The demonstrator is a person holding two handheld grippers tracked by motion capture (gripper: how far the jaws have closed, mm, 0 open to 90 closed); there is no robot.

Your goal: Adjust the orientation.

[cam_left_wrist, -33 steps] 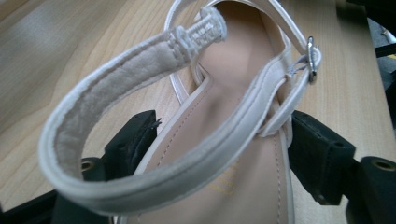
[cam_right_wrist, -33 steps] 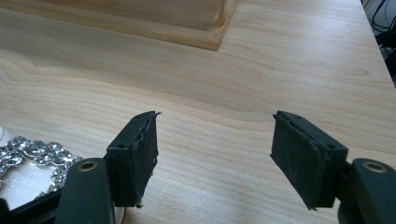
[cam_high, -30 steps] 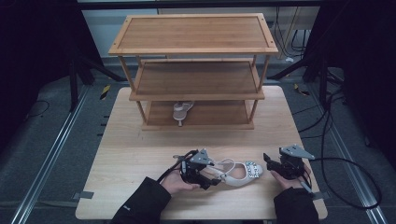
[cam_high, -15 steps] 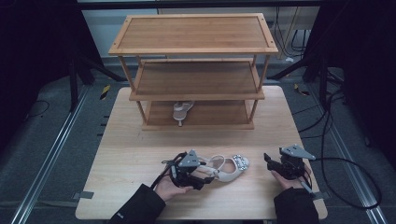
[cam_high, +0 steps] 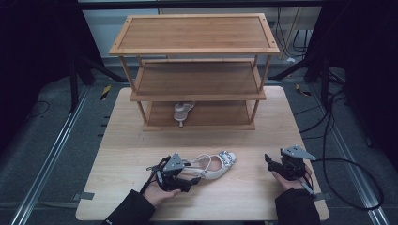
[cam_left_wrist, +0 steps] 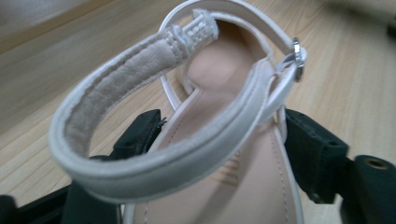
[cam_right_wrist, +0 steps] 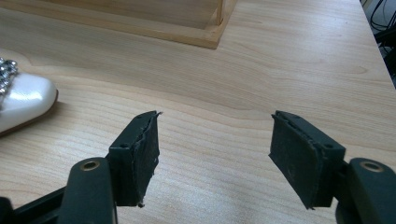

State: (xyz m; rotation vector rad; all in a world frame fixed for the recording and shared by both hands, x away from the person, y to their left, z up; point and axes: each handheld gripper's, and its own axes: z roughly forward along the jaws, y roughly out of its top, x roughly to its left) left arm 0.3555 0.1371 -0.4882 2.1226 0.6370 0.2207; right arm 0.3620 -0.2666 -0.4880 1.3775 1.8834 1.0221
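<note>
Sandal (cam_left_wrist: 219,177) sits between left hand-held gripper (cam_high: 180,180) pads (heel end), seemingly pinched.

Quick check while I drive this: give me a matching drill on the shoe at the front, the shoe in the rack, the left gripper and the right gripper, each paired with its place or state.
Things:
1. white sandal
2. second sandal
3. left gripper
4. right gripper

Places or states:
A. open, nothing between its jaws, above bare table
B. on the bottom shelf of the wooden rack
C. jaws on either side of the heel end of a shoe
D. at the table's front, jewelled toe pointing towards the right gripper

Pairs: 1-D, 2-B, 3-C, 4-A
</note>
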